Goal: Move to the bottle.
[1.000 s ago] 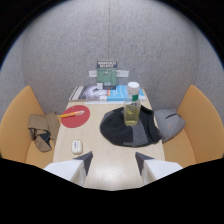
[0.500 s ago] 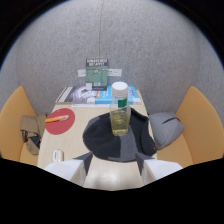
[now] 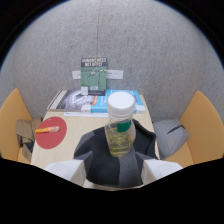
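While claw (image 3: 114,167) gapes wide | bottle (image 3: 120,127) just ahead, between fingers, untouched

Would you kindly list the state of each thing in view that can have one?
bottle: upright, white cap on, on the dark cloth, between the fingers.
gripper: open, not pressing the bottle.
red plate: flat, an orange item on it.
books: closed, lying flat.

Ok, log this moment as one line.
phase: approach | gripper: open | bottle: upright on dark cloth, just ahead, centred between fingers | contact: none | red plate: beside cloth
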`<state>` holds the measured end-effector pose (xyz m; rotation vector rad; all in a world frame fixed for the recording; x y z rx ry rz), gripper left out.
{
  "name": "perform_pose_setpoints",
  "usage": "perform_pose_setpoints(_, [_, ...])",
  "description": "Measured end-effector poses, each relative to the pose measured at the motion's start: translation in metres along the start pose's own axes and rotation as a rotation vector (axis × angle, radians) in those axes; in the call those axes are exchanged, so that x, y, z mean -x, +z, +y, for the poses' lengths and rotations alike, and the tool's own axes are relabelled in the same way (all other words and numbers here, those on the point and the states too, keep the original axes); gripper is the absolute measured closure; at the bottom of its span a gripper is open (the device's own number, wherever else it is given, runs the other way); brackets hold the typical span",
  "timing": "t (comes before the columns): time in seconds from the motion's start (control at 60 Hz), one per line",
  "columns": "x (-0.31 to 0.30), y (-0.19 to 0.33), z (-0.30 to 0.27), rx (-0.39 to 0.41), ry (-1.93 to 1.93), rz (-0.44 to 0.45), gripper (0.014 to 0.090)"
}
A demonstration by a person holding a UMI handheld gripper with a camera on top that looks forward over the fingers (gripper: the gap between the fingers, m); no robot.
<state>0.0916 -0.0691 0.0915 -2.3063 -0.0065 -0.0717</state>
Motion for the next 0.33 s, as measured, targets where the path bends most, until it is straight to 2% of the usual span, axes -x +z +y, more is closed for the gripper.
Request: perform_pose_setpoints(0.333, [-0.0038, 0.0073, -0.0014, 0.011, 0.006, 0.006, 0.0175])
